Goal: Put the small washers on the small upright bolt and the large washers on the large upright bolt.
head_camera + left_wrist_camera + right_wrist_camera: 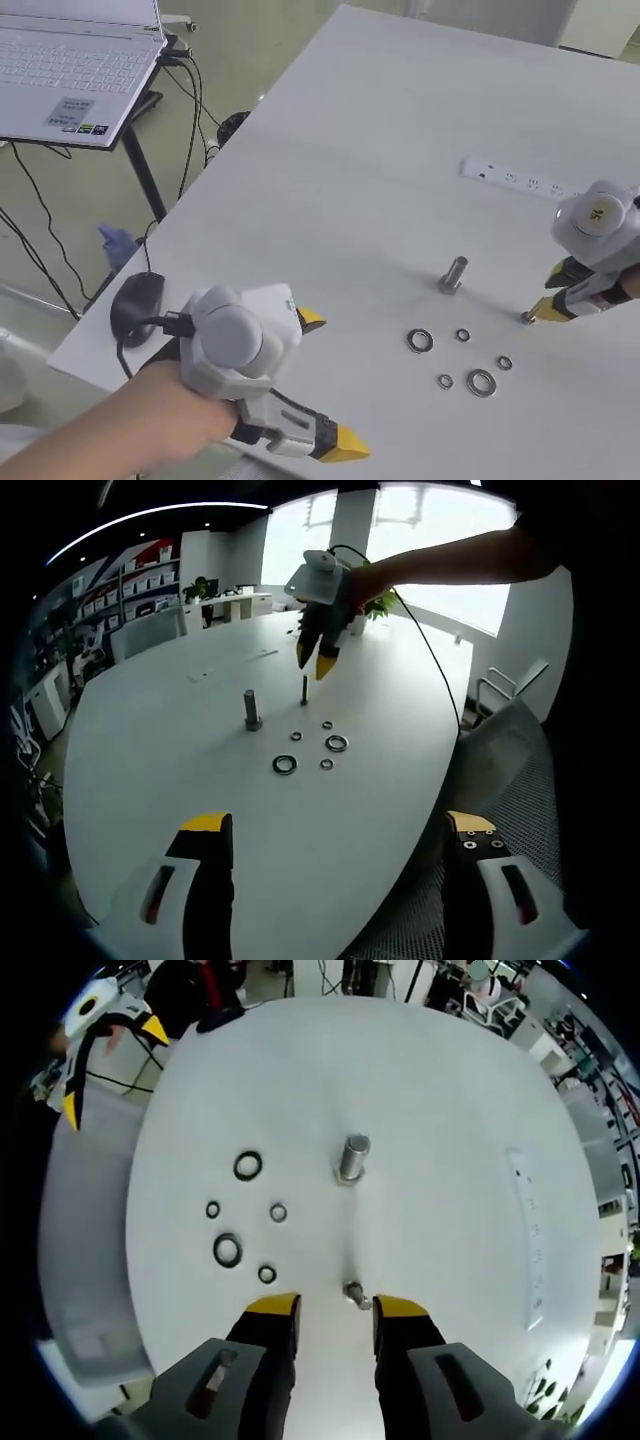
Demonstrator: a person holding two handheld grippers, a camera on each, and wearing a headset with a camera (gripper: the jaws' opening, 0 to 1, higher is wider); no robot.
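White workbench (380, 150), nothing threaded yet, both claws empty.

Near the middle stands the large upright bolt (453, 275), with the small upright bolt (527, 317) to its right and a little nearer. Two large washers (420, 340) and three small washers (463, 335) lie flat in a loose cluster on the near side of the bolts, none on either bolt. The right gripper (337, 1307) has its jaws parted a little, with the small upright bolt just ahead of the gap and not clamped. The left gripper (335, 825) hangs at the near left edge, jaws spread wide, holding nothing. A laptop (75, 70) sits far left, and a power strip (520, 180) lies far right.
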